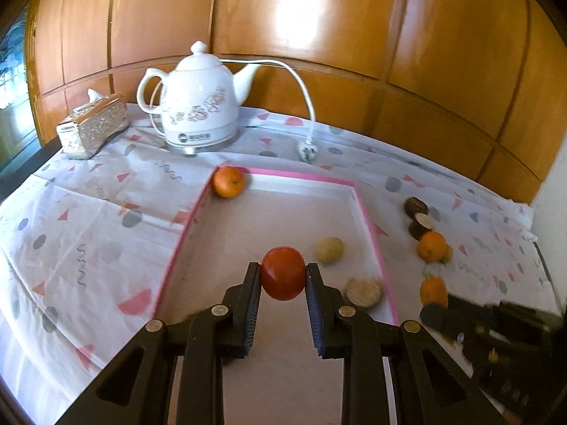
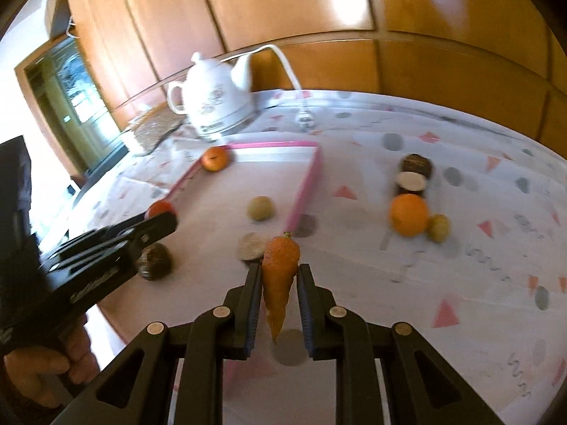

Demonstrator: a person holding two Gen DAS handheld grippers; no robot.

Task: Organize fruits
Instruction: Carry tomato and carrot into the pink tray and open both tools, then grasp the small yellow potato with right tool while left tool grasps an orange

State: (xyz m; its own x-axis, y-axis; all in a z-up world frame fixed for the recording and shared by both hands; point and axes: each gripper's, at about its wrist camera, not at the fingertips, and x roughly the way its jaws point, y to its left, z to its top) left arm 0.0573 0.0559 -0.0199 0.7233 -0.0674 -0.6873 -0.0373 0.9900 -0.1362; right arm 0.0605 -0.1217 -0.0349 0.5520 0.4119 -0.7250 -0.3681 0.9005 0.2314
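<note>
Orange wood panelling backs the table, spread with a white cloth of pink triangles and grey dots. We hold two claws over it. The left claw pinches one red tomato above the pink-rimmed tray. The right claw pinches one carrot, its long axis upright, leaf end up and tip down, over the cloth just outside the tray's near corner. We count two oranges: one in the tray's far corner, one on the cloth. Two pale round fruits show, one in the tray, one beside the loose orange. One white kettle and one glittery tissue box stand at the back.
</note>
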